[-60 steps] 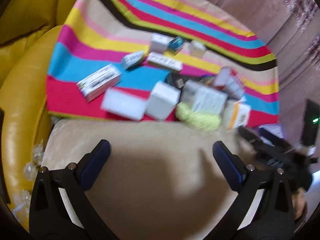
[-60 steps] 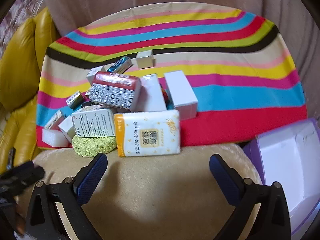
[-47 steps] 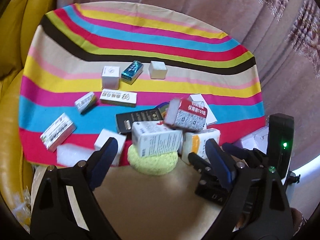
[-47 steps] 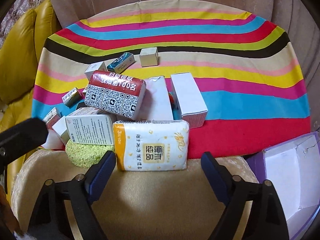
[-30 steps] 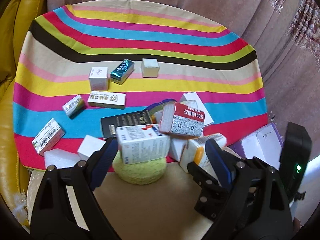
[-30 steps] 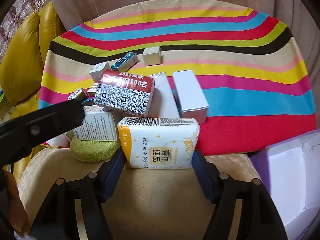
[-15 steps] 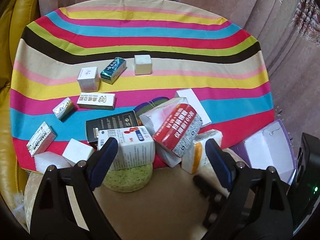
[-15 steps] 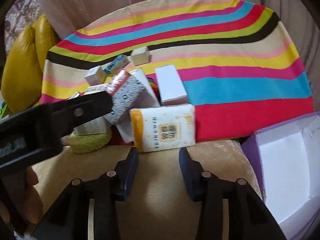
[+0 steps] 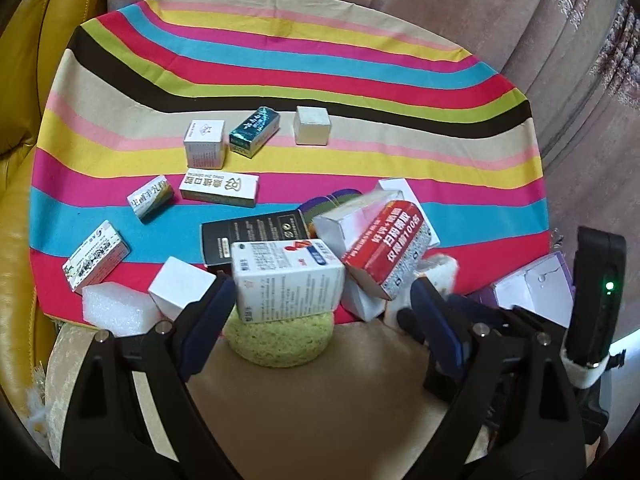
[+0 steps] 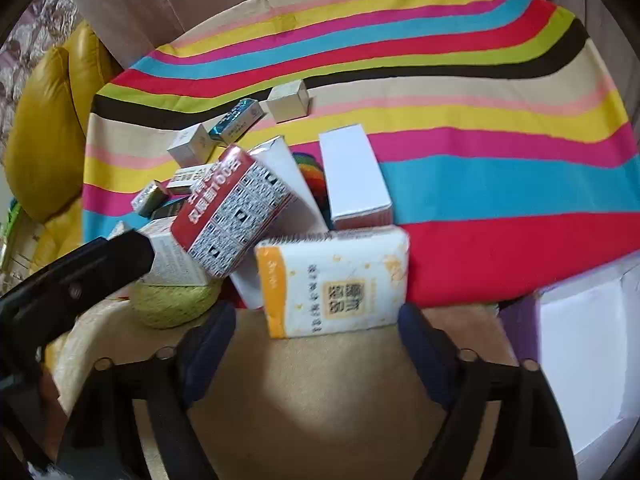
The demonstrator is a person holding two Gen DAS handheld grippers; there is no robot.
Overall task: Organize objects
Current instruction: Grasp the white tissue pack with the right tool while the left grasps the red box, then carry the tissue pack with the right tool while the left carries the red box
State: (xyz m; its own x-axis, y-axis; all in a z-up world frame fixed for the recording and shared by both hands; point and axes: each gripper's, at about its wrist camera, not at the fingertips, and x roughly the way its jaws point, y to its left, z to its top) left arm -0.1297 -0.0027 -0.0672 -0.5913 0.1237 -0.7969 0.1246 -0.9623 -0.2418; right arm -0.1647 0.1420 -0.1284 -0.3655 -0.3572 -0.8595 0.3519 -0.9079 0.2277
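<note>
Two grippers, one heap. Most boxes are piled at the near edge of the striped cloth (image 9: pixel 280 92), probably dumped there for sorting. Right gripper (image 10: pixel 316 330) is closing around the tissue pack (image 10: pixel 334 284) at that edge, pads not clearly pressing yet. Left gripper (image 9: pixel 320 308) hangs wide open, empty, over the green sponge (image 9: pixel 280 340) under a white medicine box (image 9: pixel 286 280). Purple-edged carton (image 10: pixel 580 360) right of the cloth looks like the drop-off.
</note>
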